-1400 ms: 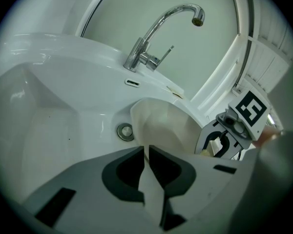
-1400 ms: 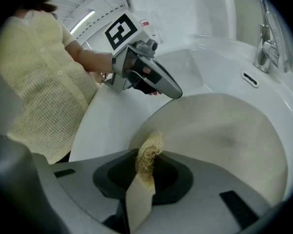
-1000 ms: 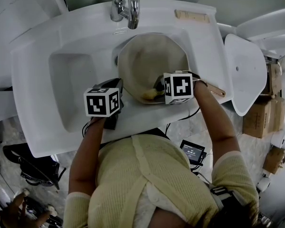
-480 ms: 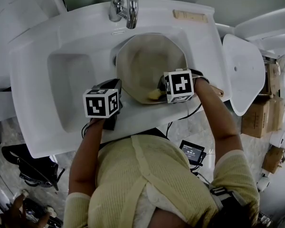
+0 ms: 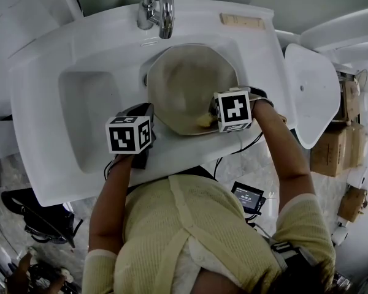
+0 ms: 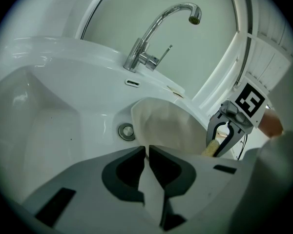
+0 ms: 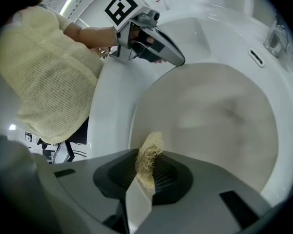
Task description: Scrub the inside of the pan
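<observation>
Scrubber [image 7: 149, 152] now sits slightly further right on the near inside wall of the pan [image 5: 187, 81], right hand-held gripper [image 7: 145, 172] clenched on it, pan resting in the white sink [image 5: 89, 106] below the tap [image 5: 157, 6], left hand-held gripper [image 6: 147, 154] clamped on the pan's left rim.

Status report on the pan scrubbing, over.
Left gripper shut on pan rim. Right gripper shut on scrubber, at the pan's near inside edge. Pan sits in sink; nothing else inside it.
</observation>
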`<state>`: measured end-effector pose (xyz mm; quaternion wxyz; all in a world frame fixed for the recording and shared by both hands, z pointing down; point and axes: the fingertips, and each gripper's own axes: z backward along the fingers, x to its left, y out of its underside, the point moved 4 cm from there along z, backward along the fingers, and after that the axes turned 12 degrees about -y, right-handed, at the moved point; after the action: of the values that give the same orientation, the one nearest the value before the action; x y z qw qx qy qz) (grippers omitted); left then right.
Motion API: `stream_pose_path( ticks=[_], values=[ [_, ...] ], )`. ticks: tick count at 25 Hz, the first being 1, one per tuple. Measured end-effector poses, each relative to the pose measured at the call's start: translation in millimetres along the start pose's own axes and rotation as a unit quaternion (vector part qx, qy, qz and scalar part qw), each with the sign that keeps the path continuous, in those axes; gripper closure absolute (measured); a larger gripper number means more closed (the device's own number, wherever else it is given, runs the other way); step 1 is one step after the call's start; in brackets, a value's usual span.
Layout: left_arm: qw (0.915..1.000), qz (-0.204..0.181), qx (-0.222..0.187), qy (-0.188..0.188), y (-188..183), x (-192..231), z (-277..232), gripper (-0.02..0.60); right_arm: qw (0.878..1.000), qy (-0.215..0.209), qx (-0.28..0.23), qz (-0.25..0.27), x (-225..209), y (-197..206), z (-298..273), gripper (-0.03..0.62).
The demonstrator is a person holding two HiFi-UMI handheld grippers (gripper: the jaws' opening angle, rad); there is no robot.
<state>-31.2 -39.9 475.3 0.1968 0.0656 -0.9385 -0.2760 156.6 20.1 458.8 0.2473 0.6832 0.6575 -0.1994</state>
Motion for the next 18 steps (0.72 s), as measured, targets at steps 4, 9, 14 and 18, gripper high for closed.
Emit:
stream_pose_path(
  ticks=[4,9,14,18],
  values=[
    [1.0,0.007,0.0,-0.001,0,1,-1,0.5,0.999,0.024,-0.03,0.008,-3,-5,9,0.511],
    [0.9998,0.017,-0.003,-0.009,-2,2,-2,0.499,0.992,0.107,-0.06,0.037,-23,-12,36,0.511],
    [0.9996,0.023,-0.009,-0.015,-3,2,-3,0.499,0.978,0.18,-0.086,0.056,-47,-18,56,0.511],
    [0.9993,0.033,-0.011,-0.017,-4,3,-3,0.499,0.967,0.224,-0.102,0.071,-65,-23,70,0.511]
  ],
)
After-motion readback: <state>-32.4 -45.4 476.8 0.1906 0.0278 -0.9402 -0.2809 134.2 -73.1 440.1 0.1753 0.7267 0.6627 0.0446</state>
